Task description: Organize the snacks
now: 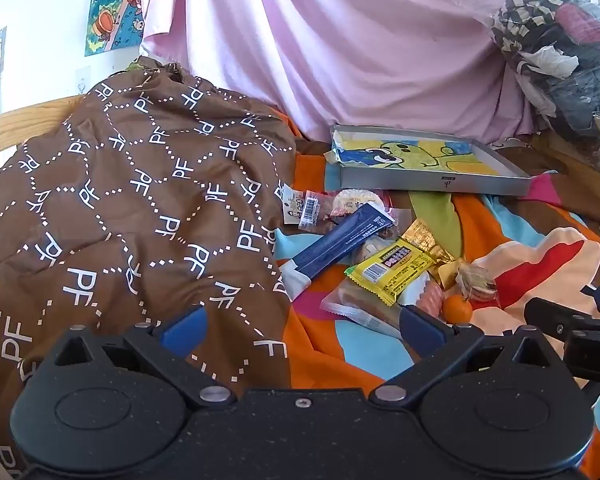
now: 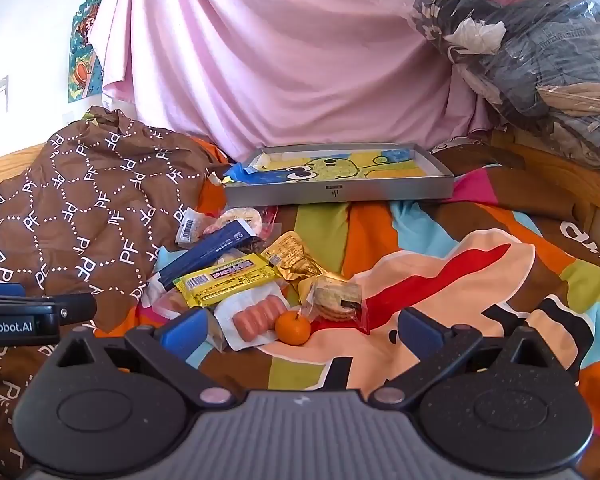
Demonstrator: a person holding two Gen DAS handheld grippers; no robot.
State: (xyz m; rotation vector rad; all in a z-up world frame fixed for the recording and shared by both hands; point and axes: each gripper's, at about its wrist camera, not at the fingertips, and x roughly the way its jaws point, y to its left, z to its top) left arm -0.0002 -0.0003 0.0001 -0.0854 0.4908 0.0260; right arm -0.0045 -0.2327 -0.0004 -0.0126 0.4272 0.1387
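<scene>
Snacks (image 2: 252, 280) lie in a loose heap on the bright striped bedspread (image 2: 460, 280), just ahead of my right gripper (image 2: 300, 326) and off to the right front of my left gripper (image 1: 302, 322). Both tongs are released, fingers spread wide, gripping nothing.

From the right wrist view, closest to me is a small orange (image 2: 293, 327), sitting between the two blue fingertips (image 2: 188, 326) and a little beyond them. Touching it on the left is a clear pack of pink sausages (image 2: 258, 318); on its right, a wrapped stack of biscuits (image 2: 336, 298). Beyond those a yellow bar (image 2: 226, 280) lies across the pile, with a gold foil packet (image 2: 296, 258) past its right end and a long navy stick pack (image 2: 208, 250) slanting away behind its left end. Farther still I can see a round pale snack in clear wrap (image 2: 242, 216) and a small packet with a barcode (image 2: 188, 228).

Past the heap, well ahead of both tongs, sits a shallow grey tray (image 2: 340, 192) with a cartoon picture lining its bottom; nothing from the pile is in it.

To the left of the snacks is a crumpled brown quilt printed with white letters (image 1: 140, 200), which runs under my left tongs. A pink curtain (image 2: 280, 60) hangs behind the tray, and a plastic bag of clothes (image 2: 540, 48) sits far right.
</scene>
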